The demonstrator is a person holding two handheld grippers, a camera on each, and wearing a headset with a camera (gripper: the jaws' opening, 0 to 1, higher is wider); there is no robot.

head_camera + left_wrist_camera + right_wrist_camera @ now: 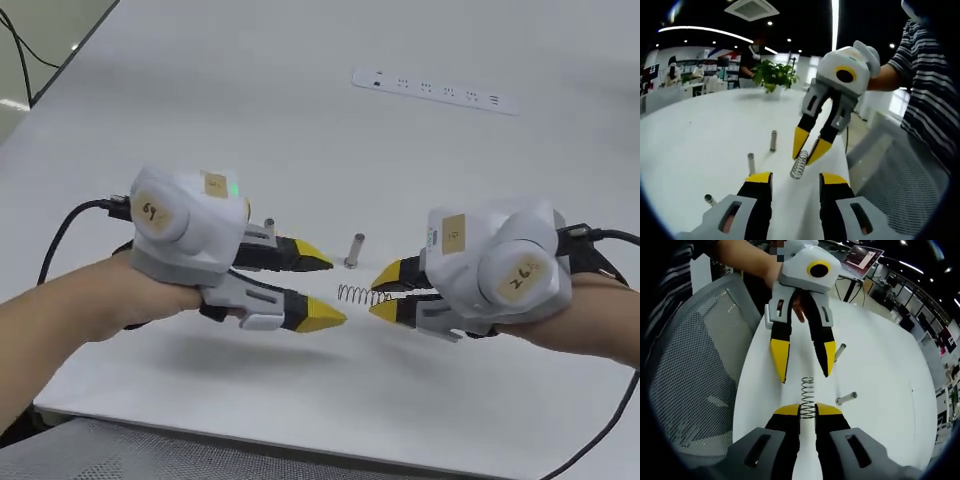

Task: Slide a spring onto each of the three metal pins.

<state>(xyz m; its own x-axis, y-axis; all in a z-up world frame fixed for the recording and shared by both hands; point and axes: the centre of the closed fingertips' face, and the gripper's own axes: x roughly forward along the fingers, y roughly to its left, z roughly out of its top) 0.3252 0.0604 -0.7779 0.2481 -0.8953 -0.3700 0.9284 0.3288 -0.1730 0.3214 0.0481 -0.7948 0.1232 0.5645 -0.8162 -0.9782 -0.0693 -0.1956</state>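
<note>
Jaws of the right gripper (807, 412) were pinched shut on one end of the spring (807, 390), at the bottom middle of the right gripper view. The rest of the spring stuck out free. It was a thin wire coil, likely very light and bouncy, and it might bend or flick away if squeezed hard. Holding one end looked right, as it left the other end open for a pin. The left gripper (325, 288) had its jaws spread wide, holding nothing, pointing at the spring. Three pins (773, 141) showed at the lower left of the left gripper view: short, smooth, grey, hard rods. The worktop (300, 120) was white and smooth, with a power strip (435, 92) at the upper right.
</note>
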